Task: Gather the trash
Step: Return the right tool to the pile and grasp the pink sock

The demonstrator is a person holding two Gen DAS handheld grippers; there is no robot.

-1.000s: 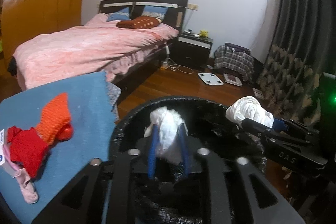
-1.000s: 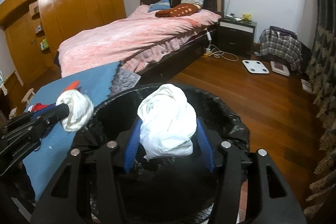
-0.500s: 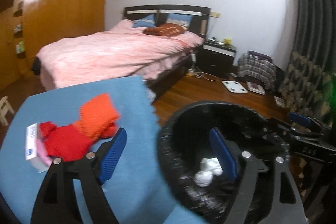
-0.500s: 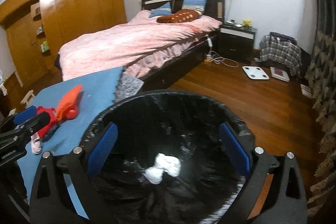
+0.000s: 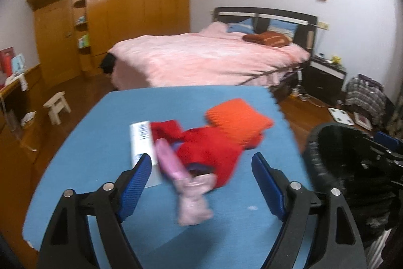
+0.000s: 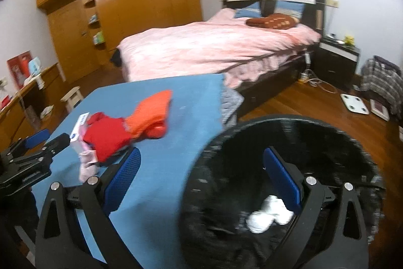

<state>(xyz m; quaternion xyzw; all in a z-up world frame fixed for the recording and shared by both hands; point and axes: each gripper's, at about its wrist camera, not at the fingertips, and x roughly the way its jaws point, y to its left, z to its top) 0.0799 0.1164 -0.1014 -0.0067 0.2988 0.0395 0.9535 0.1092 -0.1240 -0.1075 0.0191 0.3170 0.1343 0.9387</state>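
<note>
My left gripper (image 5: pixel 201 183) is open and empty above the blue table (image 5: pixel 100 143), facing a pile: a red cloth (image 5: pixel 209 150), an orange knitted piece (image 5: pixel 236 120), a pink sock (image 5: pixel 186 183) and a white barcoded packet (image 5: pixel 141 140). My right gripper (image 6: pixel 201 183) is open and empty over the near rim of the black-lined trash bin (image 6: pixel 327 138). Crumpled white tissues (image 6: pixel 269 213) lie at the bin's bottom. The bin also shows at the right of the left wrist view (image 5: pixel 340 155). The left gripper shows at the left edge of the right wrist view (image 6: pixel 37 145).
A bed with a pink cover (image 5: pixel 209 54) stands behind the table. A wooden wardrobe (image 5: pixel 113 11) lines the far wall. A small stool (image 5: pixel 56 107) stands on the wooden floor at left. A nightstand (image 6: pixel 337 59) and a white scale (image 6: pixel 355 103) are at the right.
Both grippers opened and dropped their white tissue wads into the bin. Since then both have swung left; the left now faces the cloth pile on the table.
</note>
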